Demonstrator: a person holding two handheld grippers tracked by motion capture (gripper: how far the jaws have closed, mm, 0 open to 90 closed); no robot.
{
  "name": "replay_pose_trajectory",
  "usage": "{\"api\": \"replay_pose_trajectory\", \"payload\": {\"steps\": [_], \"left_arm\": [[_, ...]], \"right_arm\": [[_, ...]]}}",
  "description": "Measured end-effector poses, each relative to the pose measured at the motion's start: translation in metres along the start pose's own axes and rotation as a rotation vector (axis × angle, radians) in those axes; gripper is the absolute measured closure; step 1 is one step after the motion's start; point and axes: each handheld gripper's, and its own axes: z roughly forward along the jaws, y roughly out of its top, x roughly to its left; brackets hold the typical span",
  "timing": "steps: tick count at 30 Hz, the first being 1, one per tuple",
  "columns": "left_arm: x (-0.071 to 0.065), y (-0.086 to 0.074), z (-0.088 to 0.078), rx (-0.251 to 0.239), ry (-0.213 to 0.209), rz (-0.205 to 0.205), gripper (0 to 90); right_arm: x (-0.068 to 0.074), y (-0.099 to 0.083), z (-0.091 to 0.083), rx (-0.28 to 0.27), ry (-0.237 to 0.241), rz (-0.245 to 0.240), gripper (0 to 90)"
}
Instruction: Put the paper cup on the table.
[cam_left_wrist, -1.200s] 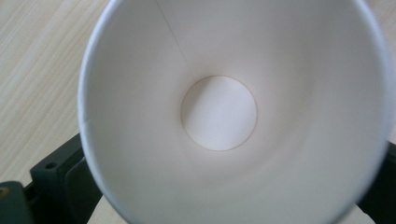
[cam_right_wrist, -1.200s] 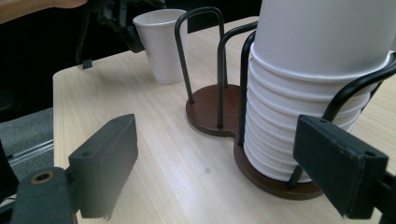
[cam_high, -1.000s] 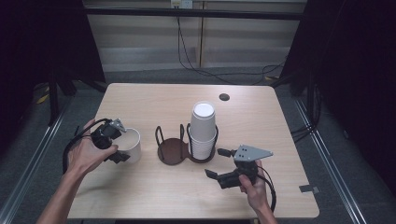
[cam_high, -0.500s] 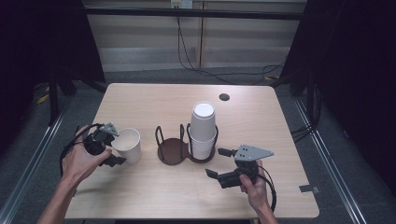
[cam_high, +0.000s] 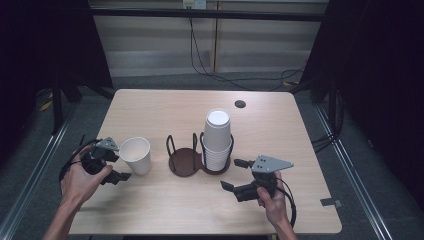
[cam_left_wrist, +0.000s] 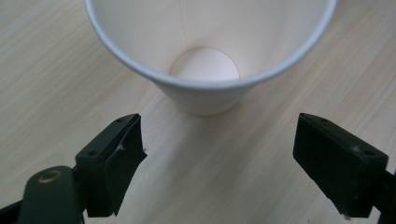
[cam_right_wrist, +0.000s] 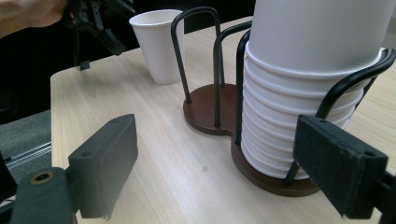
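Table (cam_high: 165, 210) spreads pale and wooden across the middle of the high view. Right of centre stands the stack of cups (cam_high: 218, 137), upside down in one ring of the dark wire cup holder (cam_high: 186, 161); the holder's left ring is bare. Left of centre stands the single paper cup (cam_high: 135, 155), upright, mouth open, at the top of the left gripper view. The left gripper (cam_high: 114, 164) sits just beside it at lower left, its jaws having just been closing yet standing apart with nothing between them, pads short of the cup. Lower right, the right gripper (cam_high: 234, 174) hangs wide open, gripping nothing, facing the holder.
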Motion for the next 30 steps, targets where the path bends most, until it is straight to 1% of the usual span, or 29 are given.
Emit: {"api": "replay_pose_trajectory", "payload": {"steps": [1, 3, 4, 5, 7, 9, 10, 11, 12, 13, 14, 16, 17, 18, 20, 21, 22, 23, 24, 25, 26, 27, 28, 29, 30], "left_arm": [[-0.001, -0.002, -0.001, -0.014, 0.0, -0.005, 16.1], [-0.003, -0.005, -0.004, -0.039, 0.017, -0.015, 16.2], [-0.005, -0.006, -0.004, -0.049, 0.027, -0.014, 16.6], [-0.006, -0.007, -0.006, -0.06, 0.022, -0.022, 17.9], [-0.01, -0.01, -0.01, -0.068, 0.04, -0.021, 18.5], [-0.016, -0.015, -0.014, -0.108, 0.047, -0.041, 17.8], [-0.016, -0.015, -0.014, -0.108, 0.047, -0.041, 17.8], [-0.019, -0.02, -0.016, -0.141, 0.047, -0.063, 17.8], [-0.019, -0.02, -0.016, -0.141, 0.047, -0.063, 17.8], [-0.022, -0.023, -0.018, -0.174, 0.043, -0.077, 17.8], [-0.023, -0.025, -0.02, -0.191, 0.055, -0.073, 17.8], [-0.026, -0.029, -0.022, -0.222, 0.051, -0.079, 17.7], [-0.031, -0.032, -0.023, -0.247, 0.033, -0.086, 17.5], [-0.031, -0.032, -0.023, -0.247, 0.033, -0.086, 17.5], [-0.035, -0.033, -0.024, -0.271, 0.036, -0.081, 17.5], [-0.04, -0.033, -0.024, -0.293, 0.022, -0.08, 17.4], [-0.04, -0.033, -0.024, -0.293, 0.022, -0.08, 17.4], [-0.046, -0.034, -0.024, -0.314, 0.026, -0.084, 17.4], [-0.046, -0.034, -0.024, -0.314, 0.026, -0.084, 17.4], [-0.05, -0.034, -0.025, -0.329, 0.05, -0.073, 17.4], [-0.053, -0.035, -0.025, -0.351, 0.067, -0.081, 17.4], [-0.056, -0.036, -0.026, -0.378, 0.07, -0.094, 16.5], [-0.058, -0.036, -0.025, -0.401, 0.066, -0.105, 16.5], [-0.06, -0.037, -0.024, -0.432, 0.047, -0.116, 16.2], [-0.062, -0.037, -0.023, -0.441, 0.046, -0.117, 16.2]], "right_arm": [[0.0, 0.0, 0.0, 0.001, -0.002, -0.001, 14.0], [0.0, 0.0, -0.001, -0.002, -0.002, 0.001, 14.1], [-0.001, 0.0, -0.001, -0.004, -0.003, 0.002, 14.0], [-0.001, 0.0, -0.001, -0.004, -0.003, 0.003, 14.0], [-0.001, -0.001, -0.001, -0.002, -0.004, 0.004, 14.0], [-0.001, -0.001, -0.002, -0.006, -0.004, 0.002, 14.1], [-0.001, -0.001, -0.002, -0.006, -0.004, 0.002, 14.1], [0.0, 0.0, -0.003, -0.011, -0.008, -0.001, 14.1], [0.0, 0.0, -0.003, -0.011, -0.008, -0.001, 14.1], [0.0, 0.0, -0.003, -0.013, -0.009, -0.002, 14.1], [-0.001, 0.0, -0.005, -0.019, -0.007, -0.001, 14.1], [-0.001, 0.0, -0.005, -0.02, -0.013, 0.002, 14.1], [-0.002, 0.0, -0.006, -0.022, -0.011, 0.003, 14.1], [-0.002, 0.0, -0.006, -0.022, -0.011, 0.003, 14.1], [-0.002, 0.0, -0.005, -0.021, -0.012, 0.004, 14.1], [-0.002, -0.001, -0.005, -0.018, -0.012, 0.005, 14.1], [-0.002, -0.001, -0.005, -0.017, -0.013, 0.004, 14.1], [-0.002, -0.001, -0.004, -0.017, -0.012, 0.004, 14.1], [-0.002, -0.001, -0.004, -0.017, -0.012, 0.004, 14.1], [-0.001, -0.001, -0.004, -0.017, -0.011, 0.005, 14.1], [-0.001, -0.001, -0.004, -0.016, -0.01, 0.005, 14.1], [-0.001, -0.001, -0.004, -0.018, -0.013, 0.005, 14.1], [-0.001, -0.001, -0.004, -0.018, -0.013, 0.005, 14.1], [-0.001, -0.002, -0.004, -0.019, -0.013, 0.007, 14.1], [-0.001, -0.002, -0.004, -0.019, -0.015, 0.008, 14.1]]}}
